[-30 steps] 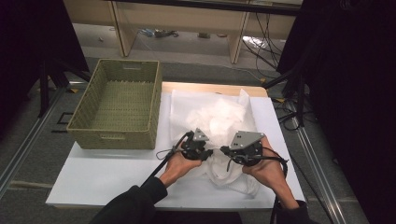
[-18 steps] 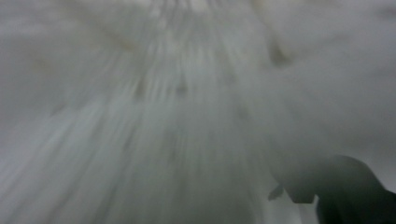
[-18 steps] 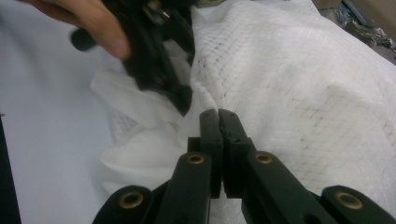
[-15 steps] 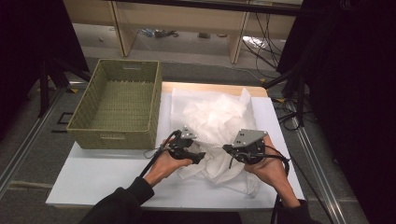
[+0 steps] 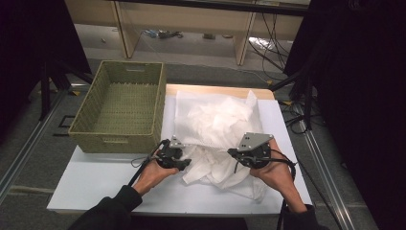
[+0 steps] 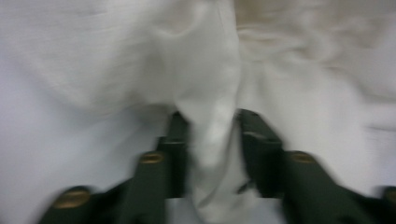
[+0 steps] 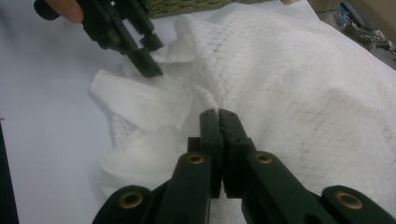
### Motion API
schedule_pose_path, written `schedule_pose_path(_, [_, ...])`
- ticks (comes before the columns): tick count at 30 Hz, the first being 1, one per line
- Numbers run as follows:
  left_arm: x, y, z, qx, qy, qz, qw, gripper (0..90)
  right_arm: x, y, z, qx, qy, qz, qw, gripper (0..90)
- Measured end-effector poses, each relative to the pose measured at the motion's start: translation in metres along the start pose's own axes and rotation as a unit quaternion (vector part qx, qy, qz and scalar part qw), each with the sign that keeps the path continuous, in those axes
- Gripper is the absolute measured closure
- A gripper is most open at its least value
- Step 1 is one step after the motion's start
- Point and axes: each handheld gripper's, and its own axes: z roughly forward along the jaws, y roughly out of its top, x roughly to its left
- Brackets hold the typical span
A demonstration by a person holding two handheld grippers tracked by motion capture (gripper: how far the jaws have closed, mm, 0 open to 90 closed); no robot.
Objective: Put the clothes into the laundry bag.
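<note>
A crumpled white cloth (image 5: pixel 215 122) lies on the white table (image 5: pixel 95 182). My left gripper (image 5: pixel 186 164) sits at the cloth's near left edge. In the left gripper view a raised fold of the cloth (image 6: pixel 205 70) fills the gap between the jaws of the left gripper (image 6: pixel 213 116), which have just been closing on it. My right gripper (image 5: pixel 231 153) rests on the near right part of the cloth. In the right gripper view the right gripper (image 7: pixel 218 112) is shut, pinching a thin ridge of the cloth (image 7: pixel 289 84); the left gripper (image 7: pixel 152 53) shows farther off.
An empty woven green basket (image 5: pixel 115 139) stands on the table's left half, right beside the cloth. Bare white tabletop lies in front of the basket. Shelves and loose cables (image 5: pixel 268 43) are on the floor beyond the table, dark curtains at both sides.
My left hand has moved left and nearer, from the cloth's middle to its left edge, and now has a fold between its jaws. The right hand has stayed put.
</note>
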Motion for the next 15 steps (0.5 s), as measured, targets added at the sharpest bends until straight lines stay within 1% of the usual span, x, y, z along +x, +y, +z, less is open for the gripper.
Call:
schedule_pose_path(1, [-0.006, 0.002, 0.0, -0.01, -0.012, 0.008, 0.9998, 81.1, 0.0, 0.0, 0.0, 0.0, 0.002, -0.001, 1.0, 90.0])
schedule_pose_path(2, [-0.01, 0.005, 0.001, -0.015, -0.028, 0.015, 0.9994, 85.8, 0.001, 0.0, 0.0, 0.001, 0.003, -0.002, 1.0, 90.0])
schedule_pose_path(3, [-0.016, 0.007, 0.002, -0.02, -0.028, 0.027, 0.999, 87.2, 0.001, 0.0, 0.0, 0.001, 0.003, -0.002, 1.0, 90.0])
schedule_pose_path(4, [-0.022, 0.009, 0.004, -0.022, -0.034, 0.048, 0.998, 87.4, 0.001, 0.0, 0.0, 0.0, 0.001, -0.002, 1.0, 90.0])
schedule_pose_path(5, [-0.027, 0.011, 0.006, -0.027, -0.043, 0.056, 0.9972, 87.1, 0.001, 0.001, 0.0, -0.001, -0.001, -0.003, 1.0, 90.0])
schedule_pose_path(6, [-0.028, 0.013, 0.008, -0.023, -0.05, 0.058, 0.9968, 84.3, 0.001, 0.001, -0.001, -0.001, 0.001, -0.004, 1.0, 90.0])
schedule_pose_path(7, [-0.03, 0.015, 0.013, -0.025, -0.06, 0.046, 0.9968, 77.4, 0.001, 0.002, -0.001, 0.0, -0.003, -0.006, 1.0, 90.0])
schedule_pose_path(9, [-0.033, 0.016, 0.02, -0.006, -0.066, 0.038, 0.997, 56.7, 0.002, 0.001, -0.001, 0.0, 0.001, -0.003, 1.0, 90.0])
schedule_pose_path(10, [-0.035, 0.016, 0.024, 0.003, -0.069, 0.034, 0.997, 48.6, 0.002, 0.001, -0.001, -0.001, 0.001, -0.002, 1.0, 90.0])
schedule_pose_path(11, [-0.039, 0.016, 0.028, 0.006, -0.072, 0.027, 0.997, 40.1, 0.001, 0.001, -0.002, -0.002, 0.0, -0.002, 1.0, 90.0])
schedule_pose_path(12, [-0.043, 0.016, 0.031, -0.001, -0.079, 0.028, 0.9965, 32.2, 0.001, 0.001, -0.002, -0.001, -0.002, -0.005, 1.0, 90.0])
schedule_pose_path(13, [-0.044, 0.017, 0.034, 0.0, -0.075, 0.029, 0.9968, 27.5, 0.002, 0.0, -0.002, -0.002, -0.001, -0.004, 1.0, 90.0])
schedule_pose_path(14, [-0.046, 0.017, 0.035, -0.003, -0.073, 0.02, 0.9972, 24.7, 0.002, 0.0, -0.002, -0.001, 0.0, 0.0, 1.0, 90.0])
schedule_pose_path(15, [-0.047, 0.019, 0.037, 0.001, -0.078, 0.022, 0.9967, 23.3, 0.001, 0.0, -0.002, -0.001, 0.0, 0.0, 1.0, 90.0])
